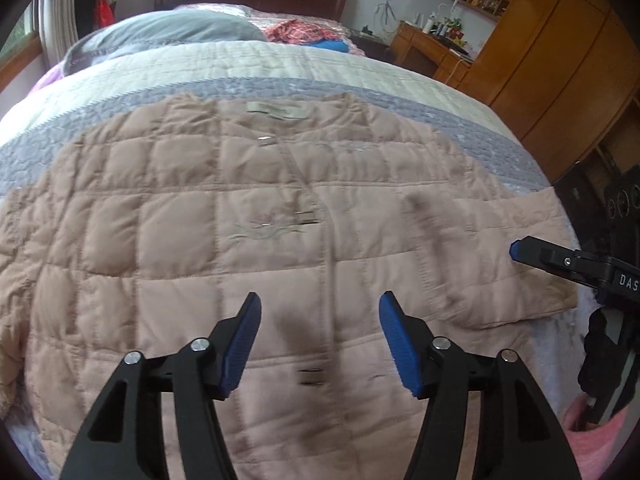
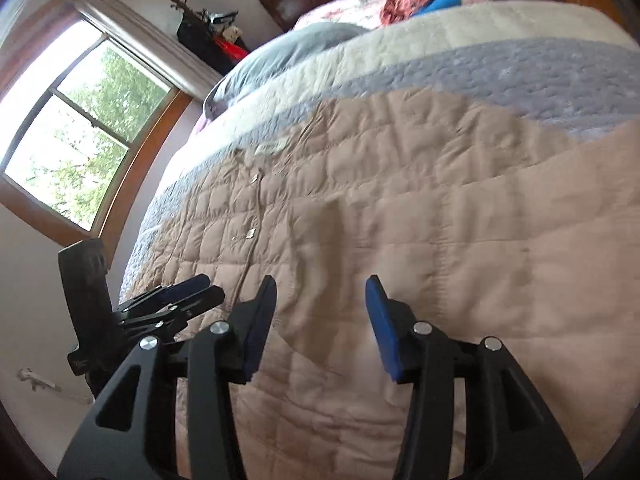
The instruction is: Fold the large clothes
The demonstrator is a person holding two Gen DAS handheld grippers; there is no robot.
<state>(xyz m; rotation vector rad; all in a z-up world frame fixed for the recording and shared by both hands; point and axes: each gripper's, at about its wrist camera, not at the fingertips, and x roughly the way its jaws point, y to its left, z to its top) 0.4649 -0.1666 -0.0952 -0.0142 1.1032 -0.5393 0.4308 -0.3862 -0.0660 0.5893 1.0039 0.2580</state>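
Now the pink quilted jacket [image 1: 240, 208] lies flat on the bed [image 1: 280, 64], one sleeve folded across its right side (a first fold, I think). Next comes the left sleeve. Both left gripper [image 1: 320, 340] and right gripper [image 2: 322, 320] hover with fingers parted, holding nothing.

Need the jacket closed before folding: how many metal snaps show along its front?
3 snaps: top below the collar label, middle beside the embroidery, bottom further down the jacket. Others may be hidden.

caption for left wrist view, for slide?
Left claw open above a pink quilted jacket spread on the bed; right claw at frame edge.
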